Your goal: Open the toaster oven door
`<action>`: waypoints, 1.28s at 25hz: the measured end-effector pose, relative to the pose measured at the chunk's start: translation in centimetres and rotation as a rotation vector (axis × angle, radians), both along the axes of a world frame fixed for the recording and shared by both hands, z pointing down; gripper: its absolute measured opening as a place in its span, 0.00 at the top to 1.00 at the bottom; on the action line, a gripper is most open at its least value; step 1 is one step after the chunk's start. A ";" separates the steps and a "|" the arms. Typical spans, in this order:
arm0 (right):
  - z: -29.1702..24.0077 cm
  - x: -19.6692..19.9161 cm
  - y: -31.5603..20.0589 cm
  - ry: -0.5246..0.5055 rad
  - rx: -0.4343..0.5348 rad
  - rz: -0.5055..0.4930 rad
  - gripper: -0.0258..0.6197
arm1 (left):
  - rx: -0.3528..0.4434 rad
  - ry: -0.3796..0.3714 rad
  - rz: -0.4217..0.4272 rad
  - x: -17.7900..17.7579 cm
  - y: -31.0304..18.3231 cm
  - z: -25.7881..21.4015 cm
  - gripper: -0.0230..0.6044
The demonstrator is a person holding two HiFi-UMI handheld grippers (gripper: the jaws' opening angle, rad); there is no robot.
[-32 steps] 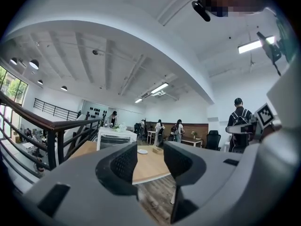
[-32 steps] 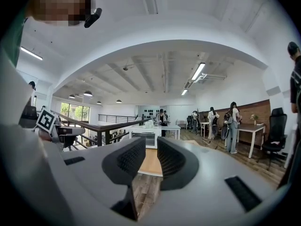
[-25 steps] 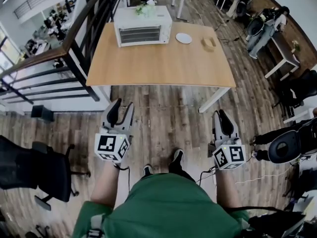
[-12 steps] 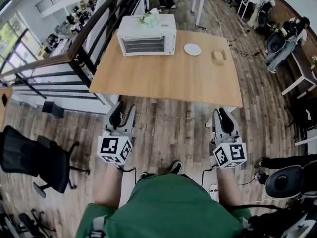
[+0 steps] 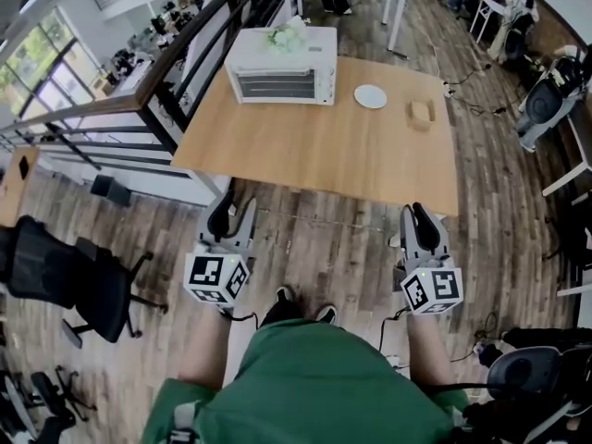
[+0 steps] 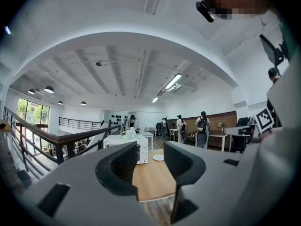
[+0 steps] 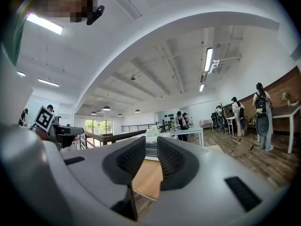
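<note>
The toaster oven (image 5: 282, 65) stands at the far left of the table (image 5: 324, 151), with a plate (image 5: 370, 96) right of it and a small block (image 5: 422, 112) further right. A railing (image 5: 139, 91) runs along the table's left side. My left gripper (image 5: 234, 213) and right gripper (image 5: 416, 215) are before its near edge.

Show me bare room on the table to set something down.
The table is bare across its near half, in front of the toaster oven, white plate and small tan object. Those three crowd the far edge.
</note>
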State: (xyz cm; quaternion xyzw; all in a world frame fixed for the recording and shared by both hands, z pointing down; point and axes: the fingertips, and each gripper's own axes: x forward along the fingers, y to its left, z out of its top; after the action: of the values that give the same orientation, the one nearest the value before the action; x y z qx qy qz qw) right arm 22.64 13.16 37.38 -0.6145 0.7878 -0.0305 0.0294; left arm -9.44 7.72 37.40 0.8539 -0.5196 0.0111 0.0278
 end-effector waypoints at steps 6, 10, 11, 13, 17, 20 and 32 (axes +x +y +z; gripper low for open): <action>1.2 0.9 -2.4 0.001 -0.015 0.003 0.82 | -0.011 0.002 0.000 1.0 -2.8 1.1 0.67; 1.3 1.7 -5.0 0.019 -0.017 0.029 0.82 | -0.017 0.028 0.023 1.8 -6.7 2.0 0.67; 1.2 2.0 -5.8 0.024 -0.017 0.039 0.82 | -0.019 0.046 0.034 2.2 -7.9 2.1 0.67; 1.0 2.7 -7.5 0.036 -0.017 0.061 0.82 | -0.019 0.092 0.062 3.0 -10.4 2.1 0.67; 0.5 3.1 -11.8 0.059 -0.018 0.097 0.82 | -0.019 0.130 0.107 4.1 -15.4 2.4 0.67; 0.4 2.9 -15.4 0.080 -0.024 0.112 0.82 | -0.015 0.118 0.113 3.9 -19.4 3.3 0.67; 0.6 -0.8 -26.2 0.108 -0.093 0.106 0.82 | -0.424 0.778 0.190 2.3 -30.9 8.0 0.67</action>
State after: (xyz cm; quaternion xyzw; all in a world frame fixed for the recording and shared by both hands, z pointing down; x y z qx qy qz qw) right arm 21.82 -13.02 37.98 -0.6566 0.7525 -0.0323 -0.0402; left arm -7.19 -23.14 45.38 0.8138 -0.3762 -0.2019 0.3942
